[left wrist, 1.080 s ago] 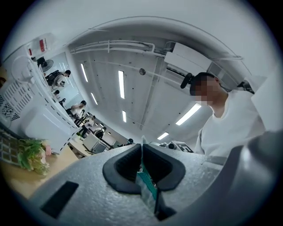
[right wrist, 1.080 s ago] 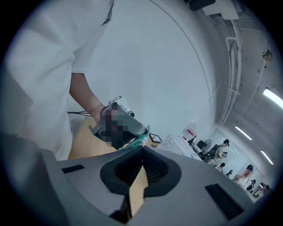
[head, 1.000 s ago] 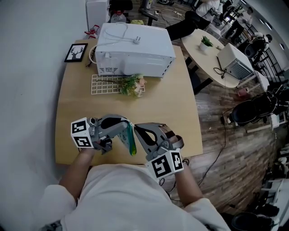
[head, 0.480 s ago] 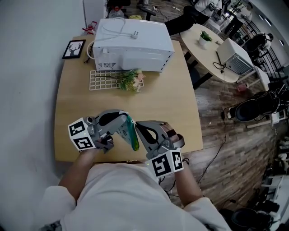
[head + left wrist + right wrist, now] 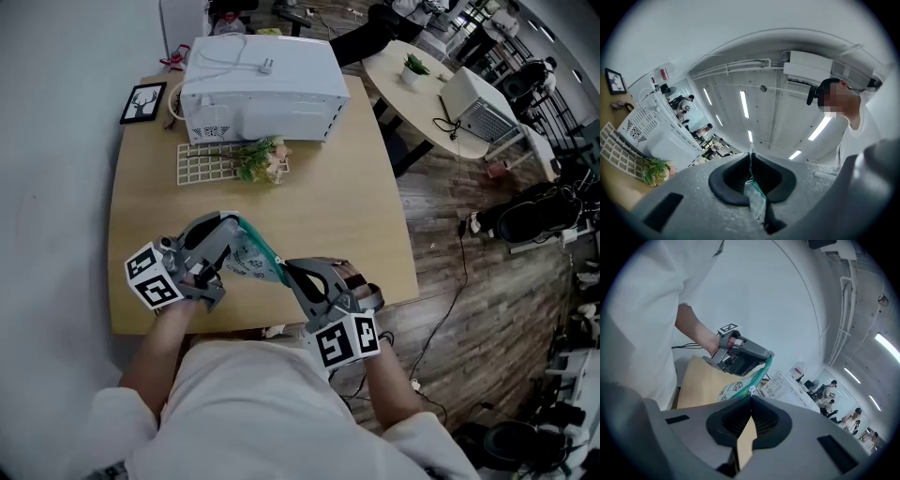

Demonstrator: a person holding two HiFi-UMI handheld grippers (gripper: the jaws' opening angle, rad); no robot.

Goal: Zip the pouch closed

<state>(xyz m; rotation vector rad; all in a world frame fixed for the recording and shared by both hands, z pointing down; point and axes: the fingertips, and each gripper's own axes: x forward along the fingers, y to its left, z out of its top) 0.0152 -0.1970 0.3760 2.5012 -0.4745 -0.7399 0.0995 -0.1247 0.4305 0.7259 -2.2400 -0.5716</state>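
Observation:
A clear pouch (image 5: 251,257) with print and a green zipper edge is stretched in the air above the front of the wooden table (image 5: 356,225). My left gripper (image 5: 228,223) is shut on the pouch's far left end. In the left gripper view, pouch fabric (image 5: 753,199) is pinched in that gripper (image 5: 751,165). My right gripper (image 5: 284,270) is shut at the pouch's near right end. In the right gripper view, the white zipper pull (image 5: 751,391) sits at its tips (image 5: 751,397). There the pouch (image 5: 736,387) runs to the left gripper (image 5: 765,358).
A white appliance (image 5: 258,75) stands at the table's back, with a white wire rack (image 5: 202,165) and a flower bunch (image 5: 263,159) before it. A framed picture (image 5: 142,101) lies at the back left. A round table with a laptop (image 5: 478,117) stands to the right.
The left gripper has swung left and tipped upward. The pouch, which hung bunched between the two grippers, now lies pulled out long between them. The right gripper shifted slightly lower.

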